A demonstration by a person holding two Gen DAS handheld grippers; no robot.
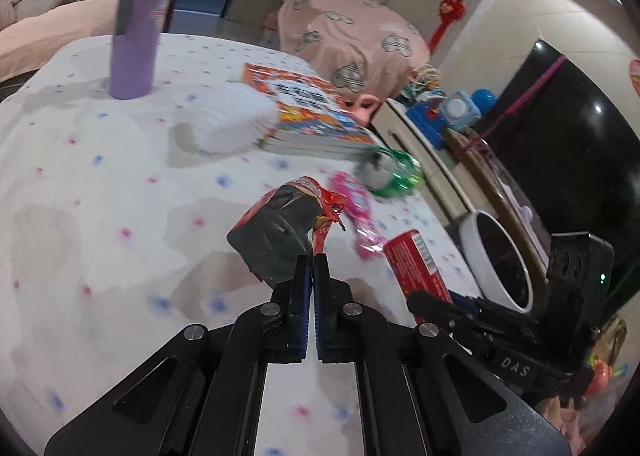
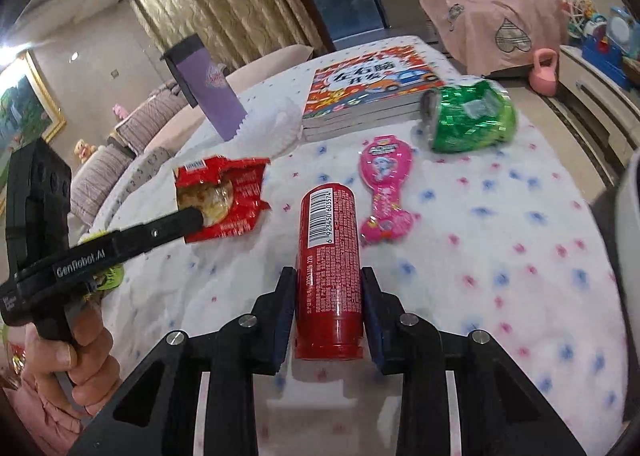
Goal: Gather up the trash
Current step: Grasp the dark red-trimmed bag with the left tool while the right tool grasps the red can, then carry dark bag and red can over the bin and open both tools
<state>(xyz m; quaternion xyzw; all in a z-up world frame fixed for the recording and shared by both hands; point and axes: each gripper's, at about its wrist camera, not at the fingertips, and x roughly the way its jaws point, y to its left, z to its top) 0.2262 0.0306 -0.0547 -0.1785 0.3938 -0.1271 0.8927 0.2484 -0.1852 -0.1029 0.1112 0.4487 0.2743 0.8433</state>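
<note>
Nearest me, the right gripper [image 2: 328, 288] angles down twd the bench [image 2: 500, 256], jaws clamped on the lower end of a red tube [image 2: 329, 256] w/ a barcode label. The tube lies lengthwise btwn the pads, far end pointing away across the dotted white cloth.

To its left, a person's hand [image 2: 76, 356] grips the handle of the left gripper [image 1: 311, 260], also tilted down. Its jaws are pinched tight on the torn edge of a red snack wrapper [image 2: 220, 199]; seen from the left wrist view, the wrapper's dark inner side faces the camera, and from the right wrist view some food shows thru its clear window. Can't tell if the wrapper is lifted off the cloth or just touching it.

Just beyond the tube, to the right, a pink candy pack [image 2: 384, 191] lies flat on the cloth, apart from both grippers. Farther out, a crushed green can [image 2: 468, 115] lies on its side near the bench edge.

Behind that, a stack of kids' books [image 2: 372, 87] w/ a bright orange cover sits beside a white pleated paper thing [image 2: 276, 127]. A purple tumbler [image 1: 138, 27] w/ a dark lid stands upright at the far side.

Off the bench on the right, a white bin [image 1: 496, 260] w/ a dark liner sits on the floor, near the right gripper.
</note>
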